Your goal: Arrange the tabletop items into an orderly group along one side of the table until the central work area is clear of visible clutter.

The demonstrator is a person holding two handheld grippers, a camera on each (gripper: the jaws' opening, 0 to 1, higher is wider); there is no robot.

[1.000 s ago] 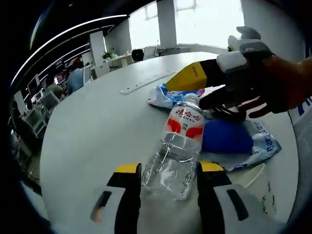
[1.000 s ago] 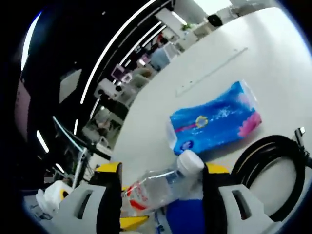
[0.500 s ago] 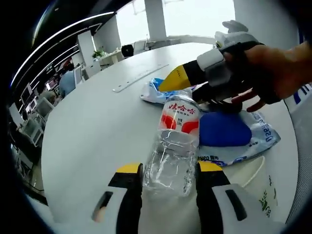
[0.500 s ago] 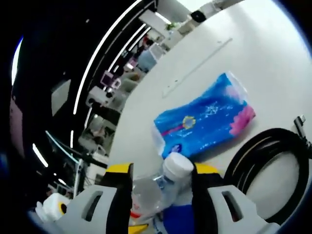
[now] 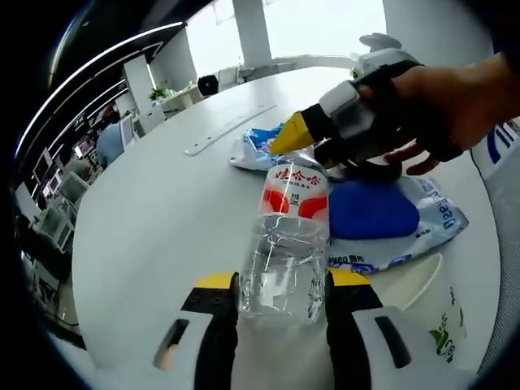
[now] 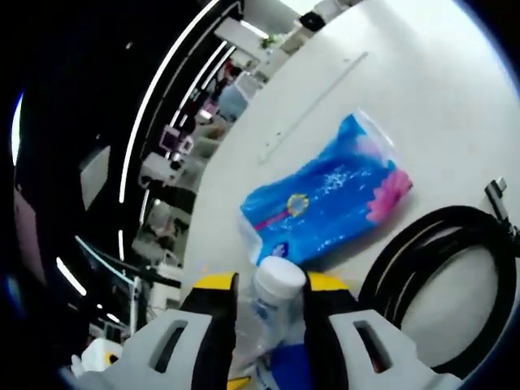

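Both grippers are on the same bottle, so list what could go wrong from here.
1. The left gripper clamps the clear water bottle's thin body while the right gripper closes on its cap; pulling apart could crush or twist it.
2. If the cap loosens, water could spill onto the blue tissue pack.
3. The bottle hangs over the blue object on a printed bag; swinging it may scatter them toward the black cable.

On the white round bench (image 5: pixel 162 219), the left gripper (image 5: pixel 280 284) has its yellow-tipped jaws tight against a clear plastic water bottle (image 5: pixel 286 244), while the right gripper (image 5: pixel 313 138) meets its cap end.
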